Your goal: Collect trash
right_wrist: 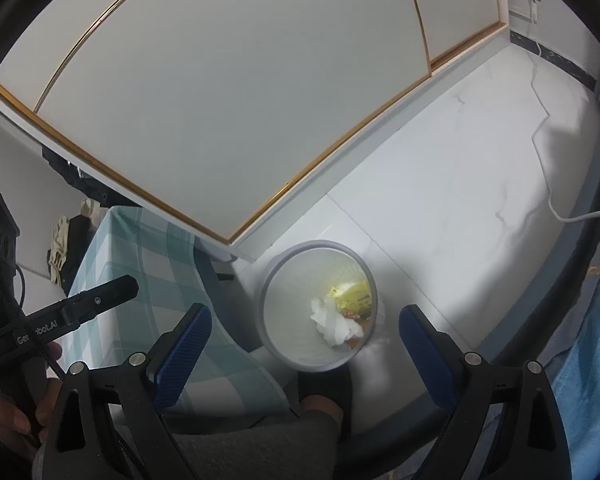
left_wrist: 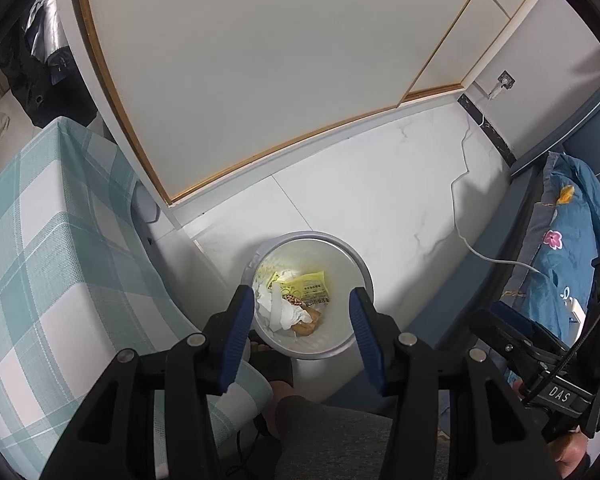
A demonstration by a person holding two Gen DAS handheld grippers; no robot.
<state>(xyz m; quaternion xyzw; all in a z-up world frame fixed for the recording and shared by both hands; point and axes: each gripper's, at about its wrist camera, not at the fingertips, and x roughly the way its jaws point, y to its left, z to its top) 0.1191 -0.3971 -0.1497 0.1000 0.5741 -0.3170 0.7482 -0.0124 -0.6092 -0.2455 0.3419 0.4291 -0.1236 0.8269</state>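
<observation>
I hold my left gripper point(left_wrist: 302, 312) above the round grey wastebasket point(left_wrist: 360, 268), its blue pads spread wide with nothing between them. My right gripper point(right_wrist: 304, 334) hangs over the same bin from the other side, jaws also wide apart and empty. The wastebasket stands on the white marble-look floor point(left_wrist: 400, 184), just beside the table with the green-and-white checked cloth point(left_wrist: 60, 232) and in front of the gold-trimmed wardrobe doors point(left_wrist: 260, 60). Inside it lie the trash pieces: a yellow printed wrapper point(left_wrist: 310, 286), crumpled white tissue point(left_wrist: 278, 310) and something orange-brown point(left_wrist: 306, 322) that I cannot make out, touching the tissue. My foot in a dark sandal point(right_wrist: 324, 396) rests right at the bin's near edge. A white cable point(left_wrist: 460, 216) runs across the floor toward the blue floral bedding point(left_wrist: 568, 248) on my right.
</observation>
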